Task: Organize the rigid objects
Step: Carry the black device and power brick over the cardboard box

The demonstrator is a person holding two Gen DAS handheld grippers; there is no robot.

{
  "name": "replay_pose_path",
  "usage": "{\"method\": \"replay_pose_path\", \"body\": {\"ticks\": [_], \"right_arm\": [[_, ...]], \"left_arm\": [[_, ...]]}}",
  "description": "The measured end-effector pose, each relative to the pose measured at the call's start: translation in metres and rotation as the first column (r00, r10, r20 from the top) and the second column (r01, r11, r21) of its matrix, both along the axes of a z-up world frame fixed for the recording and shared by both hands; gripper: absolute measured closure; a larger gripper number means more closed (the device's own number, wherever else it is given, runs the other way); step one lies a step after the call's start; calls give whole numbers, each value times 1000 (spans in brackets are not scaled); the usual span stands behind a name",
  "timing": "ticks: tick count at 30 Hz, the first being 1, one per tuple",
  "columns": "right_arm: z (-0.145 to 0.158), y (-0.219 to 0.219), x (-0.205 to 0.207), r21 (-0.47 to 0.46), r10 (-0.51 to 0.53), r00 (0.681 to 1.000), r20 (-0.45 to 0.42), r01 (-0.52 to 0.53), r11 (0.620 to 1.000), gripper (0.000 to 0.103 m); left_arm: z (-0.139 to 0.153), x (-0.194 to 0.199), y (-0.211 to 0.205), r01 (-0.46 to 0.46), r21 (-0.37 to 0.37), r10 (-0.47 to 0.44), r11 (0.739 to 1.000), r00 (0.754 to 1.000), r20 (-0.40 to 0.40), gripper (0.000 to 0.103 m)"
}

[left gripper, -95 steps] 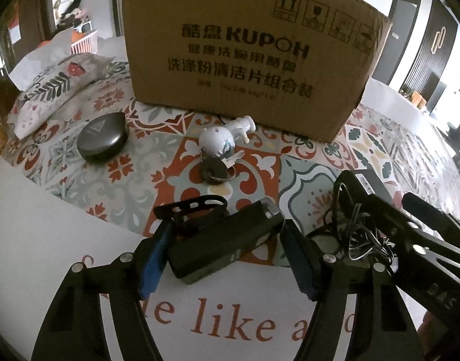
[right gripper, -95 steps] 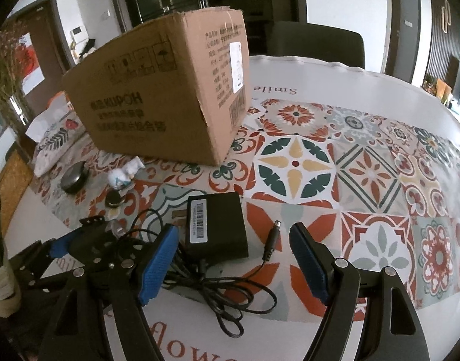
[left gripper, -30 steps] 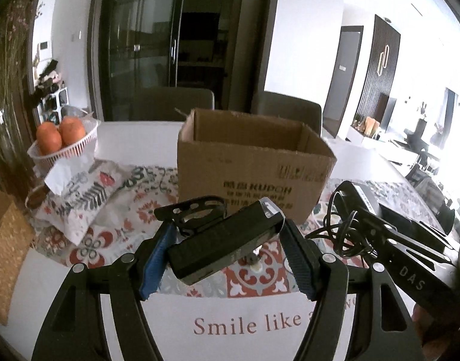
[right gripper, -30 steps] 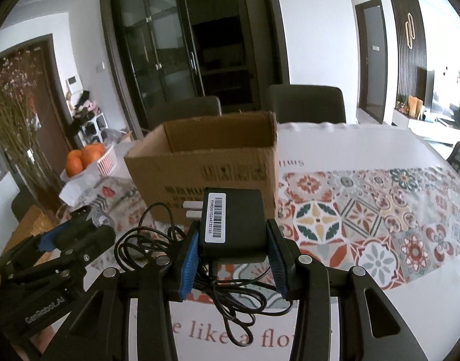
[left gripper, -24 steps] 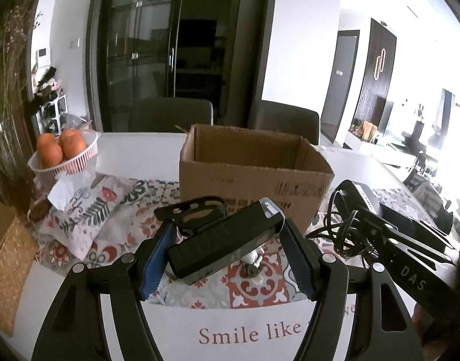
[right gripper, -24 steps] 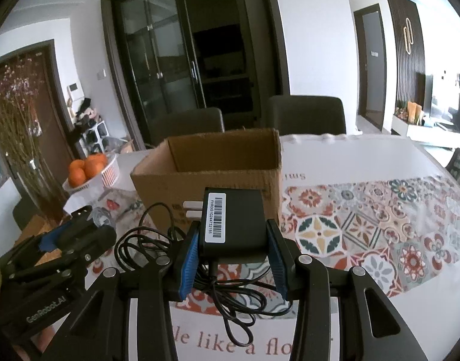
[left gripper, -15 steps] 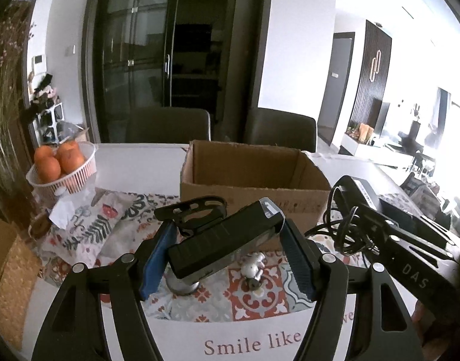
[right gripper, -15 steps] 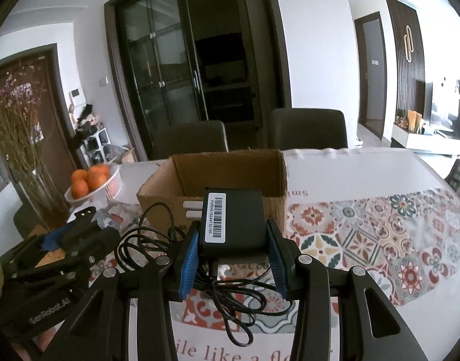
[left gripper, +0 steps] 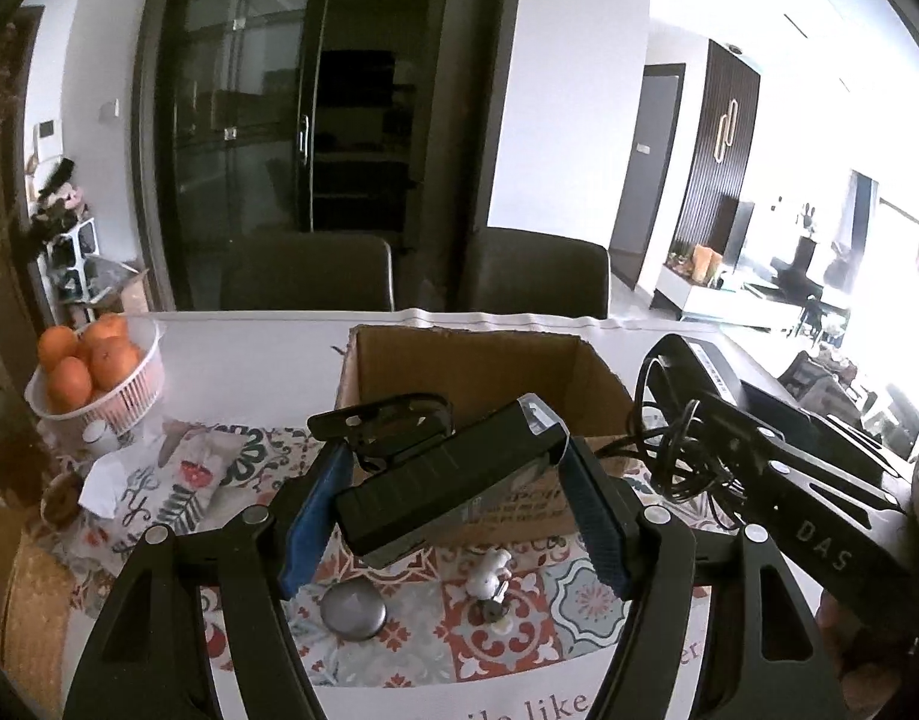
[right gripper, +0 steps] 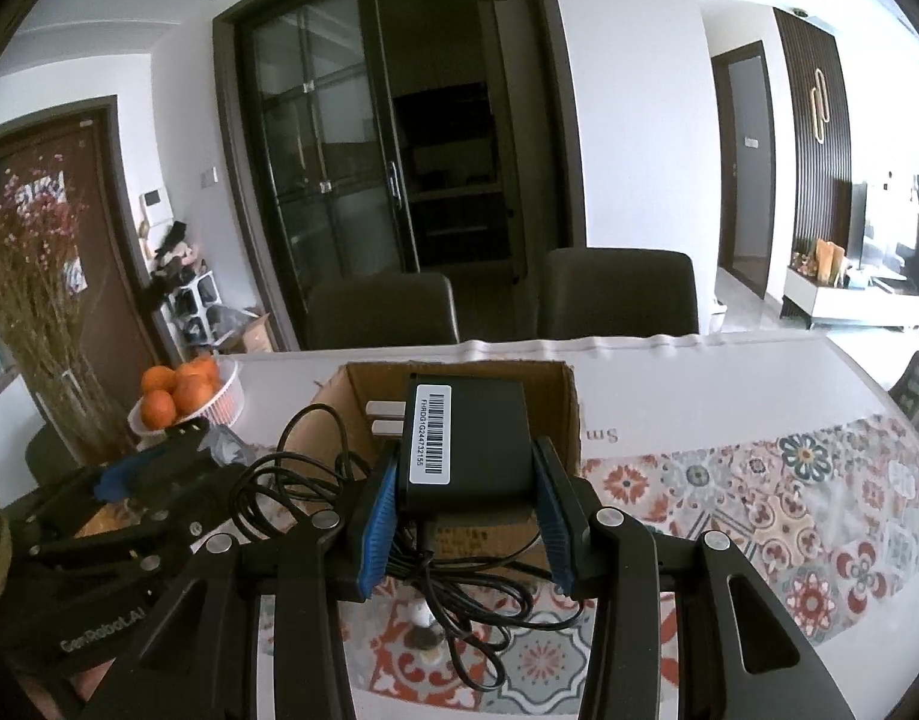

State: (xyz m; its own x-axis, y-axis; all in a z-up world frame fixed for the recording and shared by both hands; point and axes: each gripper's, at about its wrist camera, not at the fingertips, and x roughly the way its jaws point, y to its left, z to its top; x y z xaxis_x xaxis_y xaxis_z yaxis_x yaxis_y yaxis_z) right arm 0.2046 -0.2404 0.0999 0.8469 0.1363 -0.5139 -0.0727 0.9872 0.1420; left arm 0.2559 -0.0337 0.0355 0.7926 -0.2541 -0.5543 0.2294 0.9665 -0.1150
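Observation:
My left gripper (left gripper: 453, 507) is shut on a black flashlight-like device (left gripper: 447, 480) with a carry loop, held crosswise above the table. My right gripper (right gripper: 465, 516) is shut on a black power adapter (right gripper: 465, 441) with a barcode label; its coiled cable (right gripper: 459, 588) hangs below. The open cardboard box (left gripper: 477, 372) stands on the table ahead of and below both grippers, also in the right wrist view as the box (right gripper: 555, 396). The right gripper and its cable (left gripper: 759, 462) show at the right of the left wrist view. The left gripper (right gripper: 129, 504) shows at the left of the right wrist view.
On the patterned tablecloth below lie a dark oval case (left gripper: 354, 611) and a small white figurine with a key ring (left gripper: 489, 576). A white basket of oranges (left gripper: 93, 372) and a floral tissue pouch (left gripper: 171, 480) sit to the left. Two dark chairs (left gripper: 306, 273) stand behind the table.
Both grippers have risen with their loads, so the box now sits lower in view and its open inside shows. Neither grip has altered.

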Motion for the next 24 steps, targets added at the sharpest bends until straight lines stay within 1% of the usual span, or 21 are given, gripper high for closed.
{"method": "replay_pose_path", "body": {"ticks": [4, 10, 18, 24], "right_arm": [[5, 2, 9, -15, 0, 1000, 3, 0, 1000, 60], [9, 0, 31, -14, -2, 1000, -17, 1, 1000, 60], [10, -5, 65, 28, 8, 998, -69, -6, 1000, 60], [6, -8, 91, 37, 5, 994, -111, -1, 999, 60]], "left_arm": [[3, 14, -2, 7, 15, -7, 1000, 1000, -11, 33], [10, 35, -4, 18, 47, -17, 999, 1000, -17, 33], [20, 63, -6, 26, 59, -24, 998, 999, -35, 33], [18, 84, -8, 25, 68, -21, 997, 997, -68, 33]]}}
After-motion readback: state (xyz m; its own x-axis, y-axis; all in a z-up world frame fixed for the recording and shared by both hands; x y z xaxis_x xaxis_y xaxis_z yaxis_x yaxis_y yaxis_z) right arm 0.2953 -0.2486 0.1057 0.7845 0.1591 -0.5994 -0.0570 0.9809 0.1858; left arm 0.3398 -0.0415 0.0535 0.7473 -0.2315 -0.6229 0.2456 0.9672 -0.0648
